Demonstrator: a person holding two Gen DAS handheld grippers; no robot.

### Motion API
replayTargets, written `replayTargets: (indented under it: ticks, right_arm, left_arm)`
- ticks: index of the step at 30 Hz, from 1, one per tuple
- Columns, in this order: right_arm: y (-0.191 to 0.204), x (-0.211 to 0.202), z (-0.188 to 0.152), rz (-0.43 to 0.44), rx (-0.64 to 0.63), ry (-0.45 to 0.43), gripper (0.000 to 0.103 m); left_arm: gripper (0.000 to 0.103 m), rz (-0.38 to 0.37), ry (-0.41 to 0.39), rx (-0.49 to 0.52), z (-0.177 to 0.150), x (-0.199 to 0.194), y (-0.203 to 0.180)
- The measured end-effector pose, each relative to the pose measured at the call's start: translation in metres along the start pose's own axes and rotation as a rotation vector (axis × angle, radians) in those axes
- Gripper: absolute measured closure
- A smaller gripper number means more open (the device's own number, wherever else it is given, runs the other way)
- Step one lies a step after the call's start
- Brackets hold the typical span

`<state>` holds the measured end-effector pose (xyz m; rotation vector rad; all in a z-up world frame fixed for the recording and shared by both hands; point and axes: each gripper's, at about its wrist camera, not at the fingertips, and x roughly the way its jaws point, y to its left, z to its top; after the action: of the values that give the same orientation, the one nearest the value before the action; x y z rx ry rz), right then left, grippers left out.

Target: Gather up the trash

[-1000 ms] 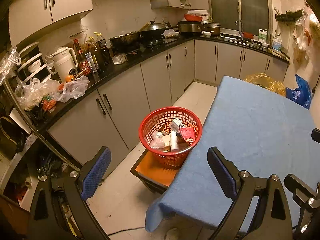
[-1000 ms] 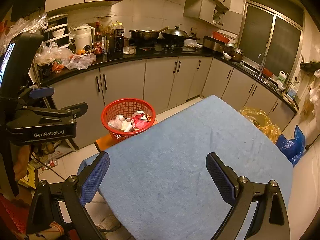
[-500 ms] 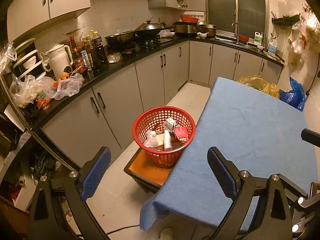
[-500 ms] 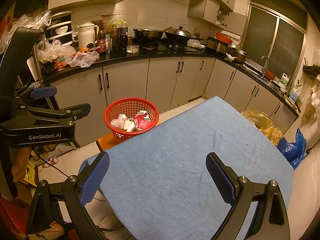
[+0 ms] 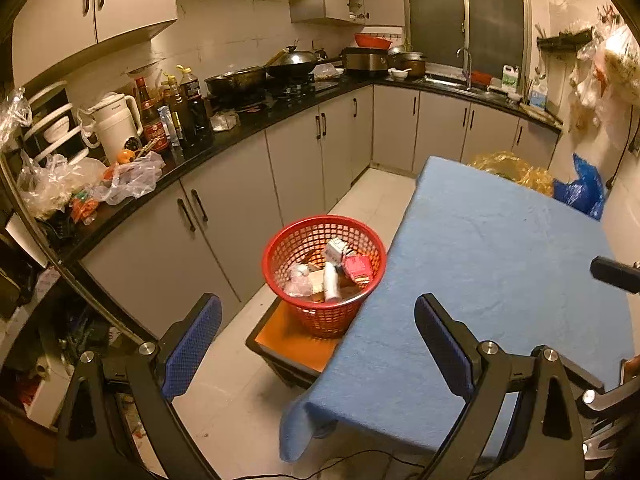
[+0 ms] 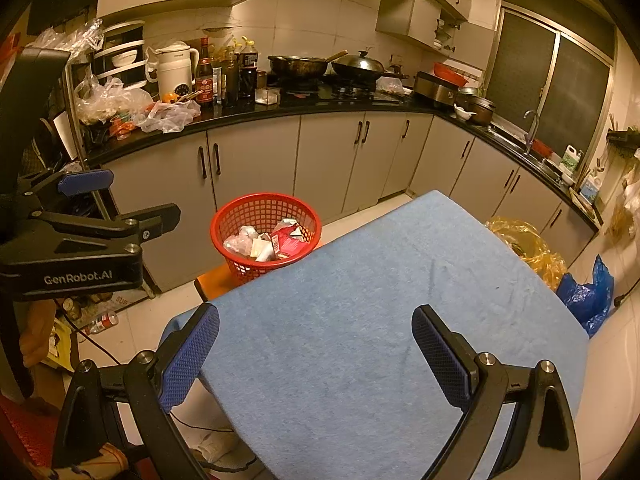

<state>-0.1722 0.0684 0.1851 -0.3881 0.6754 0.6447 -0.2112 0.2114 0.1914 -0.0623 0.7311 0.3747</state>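
Observation:
A red mesh basket (image 5: 294,236) stands on an orange stool (image 5: 286,334) at the left edge of the blue-covered table (image 5: 500,264). It holds several pieces of trash: a red packet (image 5: 357,268), a white tube, crumpled plastic and small cartons. It also shows in the right wrist view (image 6: 240,216). My left gripper (image 5: 316,340) is open and empty, held back from the basket near the table's front left corner. My right gripper (image 6: 316,348) is open and empty above the table's near end (image 6: 360,320). The left gripper also shows at the left of the right wrist view (image 6: 120,204).
Grey kitchen cabinets (image 5: 240,200) with a cluttered black counter (image 5: 248,128) run along the left and back. Plastic bags (image 5: 128,180) lie on the counter. A yellow bag (image 5: 508,168) and a blue bag (image 5: 580,192) sit beyond the table's far end.
Both grippers have pulled back and risen slightly, so the basket and table look a little farther away. Both stay open and empty.

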Motion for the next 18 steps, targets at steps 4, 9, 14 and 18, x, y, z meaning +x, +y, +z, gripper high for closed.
replayTargets:
  ticks: [4, 9, 14, 18]
  right_arm:
    - [0.003, 0.002, -0.001, 0.004, -0.004, 0.005, 0.004]
    - [0.003, 0.004, -0.001, 0.008, -0.010, 0.014, 0.004]
    - [0.003, 0.006, 0.000, 0.015, -0.015, 0.020, 0.004]
    - [0.004, 0.009, 0.001, 0.020, -0.017, 0.025, 0.004]
  left_arm:
    - [0.007, 0.003, 0.003, -0.004, -0.001, 0.001, 0.002]
    - [0.007, 0.018, 0.007, -0.013, -0.003, 0.001, 0.006]
    - [0.007, 0.010, 0.017, -0.014, -0.005, 0.002, 0.009]
    - [0.007, 0.006, 0.018, -0.023, -0.007, 0.002, 0.011]
